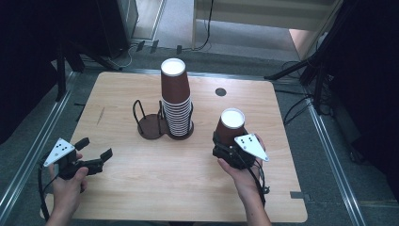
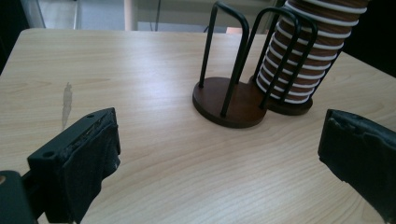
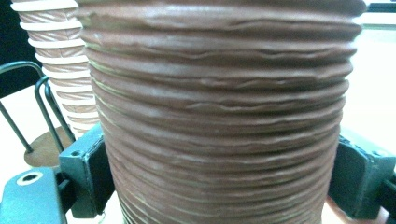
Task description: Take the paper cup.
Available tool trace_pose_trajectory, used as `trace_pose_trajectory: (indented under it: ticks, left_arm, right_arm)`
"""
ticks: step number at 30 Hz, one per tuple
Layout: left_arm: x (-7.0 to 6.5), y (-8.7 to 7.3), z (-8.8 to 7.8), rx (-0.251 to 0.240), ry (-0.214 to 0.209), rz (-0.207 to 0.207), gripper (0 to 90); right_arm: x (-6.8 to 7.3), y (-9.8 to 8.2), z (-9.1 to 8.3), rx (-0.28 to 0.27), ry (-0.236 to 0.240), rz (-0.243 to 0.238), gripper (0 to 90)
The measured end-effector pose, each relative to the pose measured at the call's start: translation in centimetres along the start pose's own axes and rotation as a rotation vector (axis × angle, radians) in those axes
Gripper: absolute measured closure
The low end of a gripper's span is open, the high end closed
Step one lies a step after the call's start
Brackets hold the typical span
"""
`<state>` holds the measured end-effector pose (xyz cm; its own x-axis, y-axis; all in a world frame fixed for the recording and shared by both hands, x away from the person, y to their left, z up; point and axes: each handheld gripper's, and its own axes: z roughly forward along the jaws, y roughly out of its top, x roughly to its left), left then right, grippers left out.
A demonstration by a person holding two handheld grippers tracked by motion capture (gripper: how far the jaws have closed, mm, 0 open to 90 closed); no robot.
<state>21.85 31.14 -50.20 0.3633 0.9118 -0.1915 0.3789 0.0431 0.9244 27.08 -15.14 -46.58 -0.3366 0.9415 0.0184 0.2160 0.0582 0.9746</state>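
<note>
A tall stack of upside-down brown paper cups (image 1: 176,96) stands in the right ring of a dark two-ring wire cup holder (image 1: 153,123) mid-table; its left ring is empty. My right gripper (image 1: 229,148) is shut on a single upside-down brown ribbed cup (image 1: 230,126), held at the table's right side. In the right gripper view that cup (image 3: 219,121) sits squeezed between both pads, with the stack (image 3: 60,65) behind it to the left. My left gripper (image 1: 96,151) is open near the front left, with nothing between its fingers. The left gripper view looks at the holder (image 2: 231,100) and the stack (image 2: 306,56).
A small dark round hole (image 1: 220,92) marks the wooden table (image 1: 122,183) near its far right. A faint grey scuff (image 2: 67,103) lies on the left part. Dark stands and cables (image 1: 301,108) line the floor around the table.
</note>
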Motion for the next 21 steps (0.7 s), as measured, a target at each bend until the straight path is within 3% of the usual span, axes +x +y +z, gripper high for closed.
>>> trace_pose_trajectory:
  ticks: [3,5,9,15,21]
  left_arm:
    - [-0.2,0.5,0.3,-0.003,-0.018,-0.003,0.0]
    - [-0.5,0.8,0.4,-0.005,-0.056,-0.019,0.0]
    - [-1.3,1.5,0.8,0.0,-0.084,0.002,0.0]
    - [-2.5,2.3,1.5,-0.025,-0.11,0.002,0.0]
    - [-3.7,2.7,2.3,-0.02,-0.128,0.021,0.0]
  right_arm:
    - [-0.1,-0.4,0.2,0.007,-0.013,-0.005,10.8]
    - [0.0,-0.6,0.3,0.011,-0.013,-0.004,10.9]
    - [0.3,-1.1,0.6,0.013,-0.013,-0.023,11.0]
    - [1.0,-1.2,0.7,0.008,-0.003,-0.042,11.0]
    - [1.6,-1.5,0.8,0.004,-0.009,-0.084,11.0]
